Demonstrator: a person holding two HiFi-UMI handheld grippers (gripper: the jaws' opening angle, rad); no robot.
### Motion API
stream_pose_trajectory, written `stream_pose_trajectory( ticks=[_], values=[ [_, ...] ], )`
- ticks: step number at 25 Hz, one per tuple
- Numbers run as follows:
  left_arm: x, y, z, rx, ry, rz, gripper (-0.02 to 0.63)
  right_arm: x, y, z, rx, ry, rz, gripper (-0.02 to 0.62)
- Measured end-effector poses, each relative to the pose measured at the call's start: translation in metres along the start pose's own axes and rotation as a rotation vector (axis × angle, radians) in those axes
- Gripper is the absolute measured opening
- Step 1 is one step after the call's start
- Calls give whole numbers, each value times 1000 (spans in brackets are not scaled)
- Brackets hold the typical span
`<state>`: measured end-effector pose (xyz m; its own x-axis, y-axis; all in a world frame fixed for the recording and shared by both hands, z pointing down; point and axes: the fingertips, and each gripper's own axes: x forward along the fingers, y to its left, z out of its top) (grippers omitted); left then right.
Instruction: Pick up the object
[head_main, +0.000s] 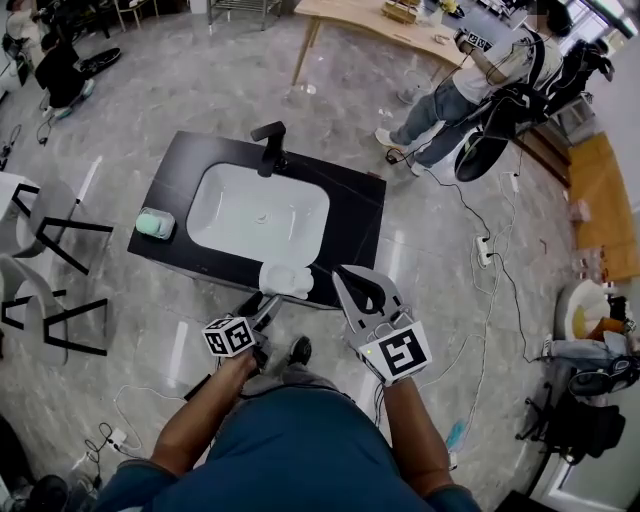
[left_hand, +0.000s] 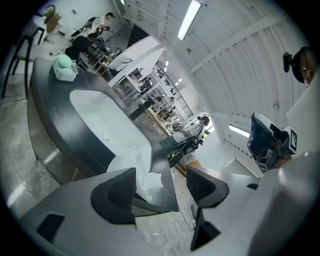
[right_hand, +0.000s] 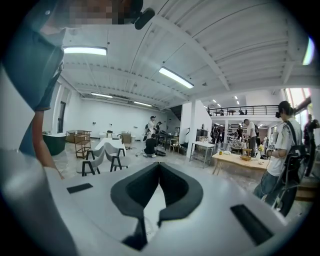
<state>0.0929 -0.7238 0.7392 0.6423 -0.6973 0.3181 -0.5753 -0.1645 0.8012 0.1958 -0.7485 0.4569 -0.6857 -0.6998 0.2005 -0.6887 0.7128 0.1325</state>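
A crumpled white cloth (head_main: 285, 279) lies on the front edge of the black counter (head_main: 350, 210), just in front of the white sink basin (head_main: 258, 212). My left gripper (head_main: 262, 303) is right below the cloth. In the left gripper view, the left gripper (left_hand: 161, 172) stands open, with the cloth (left_hand: 147, 182) low between the jaws, against the left pad; the pads do not press on it. My right gripper (head_main: 342, 275) hovers to the right of the cloth, off the counter's front edge. Its jaws (right_hand: 159, 167) are shut with nothing in them and point out into the room.
A black faucet (head_main: 270, 147) stands behind the basin. A pale green pad (head_main: 155, 223) sits on the counter's left end. Black-framed chairs (head_main: 40, 230) stand at the left. A seated person (head_main: 500, 70), a wooden table (head_main: 380, 25) and floor cables (head_main: 480, 250) are at the right.
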Motion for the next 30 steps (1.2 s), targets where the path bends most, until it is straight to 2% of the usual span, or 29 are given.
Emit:
stream_pose_trajectory(
  ticks=[4,11,20,30],
  values=[
    [5,20,-19,-106,-4,35,305,2,-5,-7,5,15,8,14],
    [26,31,-41,-246,-24,35,305,6,-11,-16,4,35,26,14],
    [43,40,-44,-288,-92,36,305,4,-15,-32,6,81,36,14],
    [60,50,-42,-319,-115,77,305,6,-16,-43,35,88,72,14]
  ],
)
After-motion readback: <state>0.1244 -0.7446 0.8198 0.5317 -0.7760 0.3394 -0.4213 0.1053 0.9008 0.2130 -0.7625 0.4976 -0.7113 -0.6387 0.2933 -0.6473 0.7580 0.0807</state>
